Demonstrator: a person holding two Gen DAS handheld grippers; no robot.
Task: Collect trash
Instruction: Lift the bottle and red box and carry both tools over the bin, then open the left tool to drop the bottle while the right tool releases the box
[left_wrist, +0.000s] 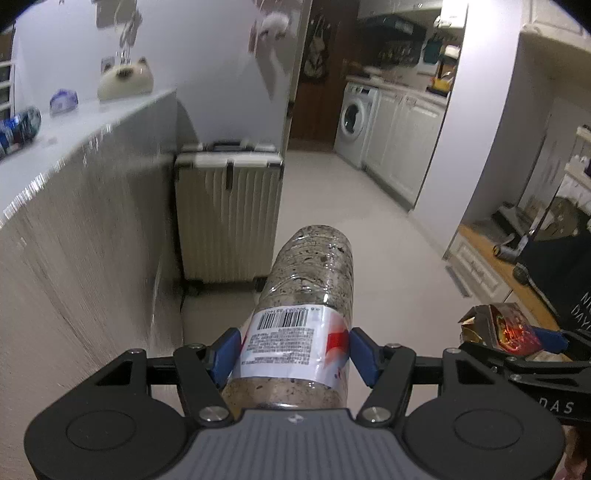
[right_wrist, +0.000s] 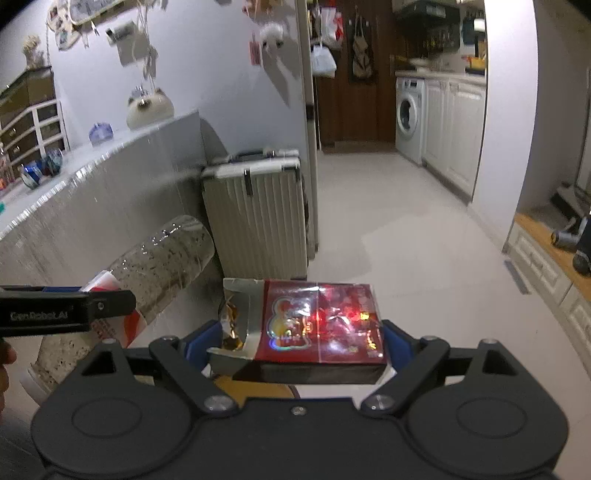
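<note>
bottle: clear ribbed plastic, glossy paper-like label | box: glossy red foil-look film, torn silvery flap | pads: matt blue, probably rubber | suitcase: ribbed hard shell, satin | counter top edge: smooth, glossy

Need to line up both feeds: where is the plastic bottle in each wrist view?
Left wrist: the plastic bottle is bottom centre, clamped in the left gripper.
Right wrist: the bottle is lower left, angled up to the right.
Shared landmark: the ribbed suitcase against the wall.
</note>
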